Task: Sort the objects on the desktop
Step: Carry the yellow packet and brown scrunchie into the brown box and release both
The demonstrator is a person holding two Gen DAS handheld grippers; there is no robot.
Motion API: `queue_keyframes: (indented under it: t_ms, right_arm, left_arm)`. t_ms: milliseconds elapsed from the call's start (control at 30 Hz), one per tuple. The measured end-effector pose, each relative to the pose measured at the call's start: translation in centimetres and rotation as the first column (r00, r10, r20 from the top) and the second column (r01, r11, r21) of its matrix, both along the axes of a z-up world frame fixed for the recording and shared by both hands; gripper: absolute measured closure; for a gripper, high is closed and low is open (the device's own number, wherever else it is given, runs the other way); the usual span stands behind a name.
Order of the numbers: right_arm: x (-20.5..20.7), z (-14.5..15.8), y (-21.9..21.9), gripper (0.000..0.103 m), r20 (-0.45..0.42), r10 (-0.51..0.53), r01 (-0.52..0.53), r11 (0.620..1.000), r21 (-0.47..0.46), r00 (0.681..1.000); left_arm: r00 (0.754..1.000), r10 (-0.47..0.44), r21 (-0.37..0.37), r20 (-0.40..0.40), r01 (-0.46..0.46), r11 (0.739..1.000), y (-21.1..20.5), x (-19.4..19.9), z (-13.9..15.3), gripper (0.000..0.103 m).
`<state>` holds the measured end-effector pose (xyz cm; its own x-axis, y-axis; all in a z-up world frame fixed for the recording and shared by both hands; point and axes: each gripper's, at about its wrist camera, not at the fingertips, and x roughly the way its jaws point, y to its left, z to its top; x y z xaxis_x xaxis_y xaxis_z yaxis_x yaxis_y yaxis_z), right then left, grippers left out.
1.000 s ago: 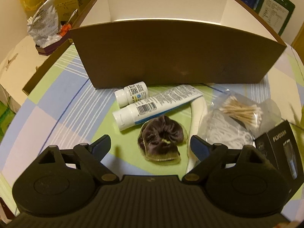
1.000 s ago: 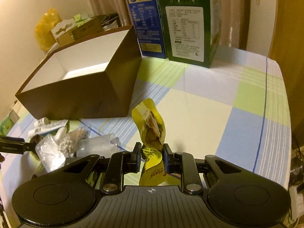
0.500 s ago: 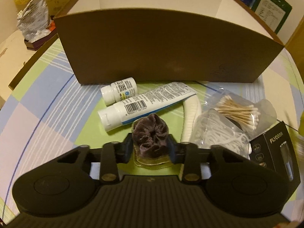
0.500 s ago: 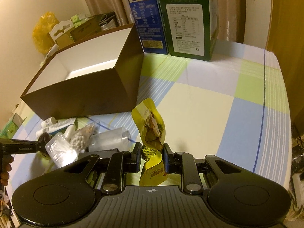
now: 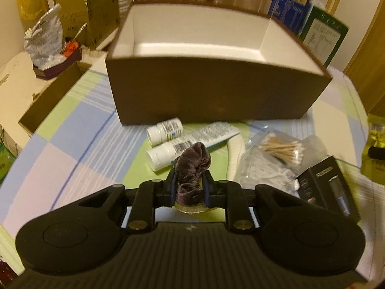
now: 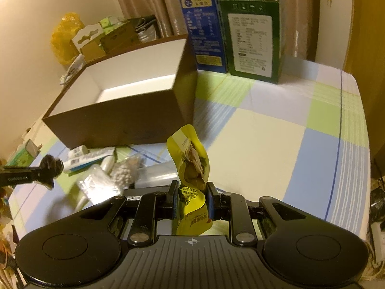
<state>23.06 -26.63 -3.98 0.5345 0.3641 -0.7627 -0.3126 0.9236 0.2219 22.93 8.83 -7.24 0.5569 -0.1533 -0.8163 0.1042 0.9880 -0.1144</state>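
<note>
Fingers of the left gripper point(image 5: 189, 189) pinch a dark purple scrunchie point(image 5: 191, 168); its jaws have just been closing, and the scrunchie bunches up between the pads, clear of the tablecloth point(image 5: 79, 149). A clear wrapper edge shows below the pads. Fingers of the right gripper point(image 6: 192, 192) clamp a yellow snack pouch point(image 6: 191, 161), which stands upright above the pads with its lower end hanging under them.

Just beyond the left gripper on the checked cloth: a white tube point(image 5: 190, 143) lying crosswise, a small white bottle point(image 5: 164, 131) beside it, nearer the box. To the right of these, a bag of cotton swabs point(image 5: 281, 148), a clear bag of white stuff point(image 5: 262, 171) and a black carton point(image 5: 329, 187) toward the table's right edge.

Behind the pile stands a brown box point(image 5: 211, 91), open on top, white inside, nothing visible in it. Right wrist view shows the same box at the table's far left, with a blue carton point(image 6: 204, 21) and a green carton point(image 6: 252, 36) upright at the far edge beside it.
</note>
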Motion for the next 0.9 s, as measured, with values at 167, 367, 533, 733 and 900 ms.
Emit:
queue_keyframes:
  t_ms: [167, 367, 533, 733, 900]
  right_arm:
    - [-0.3, 1.5, 1.3, 0.083, 0.025, 0.029, -0.029, 1.0, 0.003, 0.999]
    - [0.0, 3.4, 3.6, 0.083, 0.062, 0.072, -0.073, 0.997, 0.018, 0.995]
    - [1.1, 4.9, 6.2, 0.083, 0.1, 0.107, -0.111, 0.993, 0.028, 0.989]
    - [3.1, 6.4, 9.3, 0.083, 0.136, 0.139, -0.145, 0.989, 0.037, 0.981]
    - [5.5, 7.3, 11.2, 0.083, 0.159, 0.158, -0.164, 0.986, 0.024, 0.975]
  left_arm:
    - [0.998, -0.02, -0.001, 0.057, 0.02, 1.0, 0.6, -0.5, 2.7, 0.086]
    - [0.992, -0.045, -0.005, 0.118, 0.046, 0.999, 1.2, -0.3, 5.1, 0.086]
    - [0.985, -0.065, -0.005, 0.157, 0.067, 0.998, 1.4, 1.3, 6.6, 0.086]
    - [0.977, -0.084, 0.003, 0.194, 0.085, 0.996, 1.3, 3.4, 8.0, 0.086]
    - [0.97, -0.102, 0.011, 0.219, 0.102, 0.995, 1.3, 5.4, 8.8, 0.086]
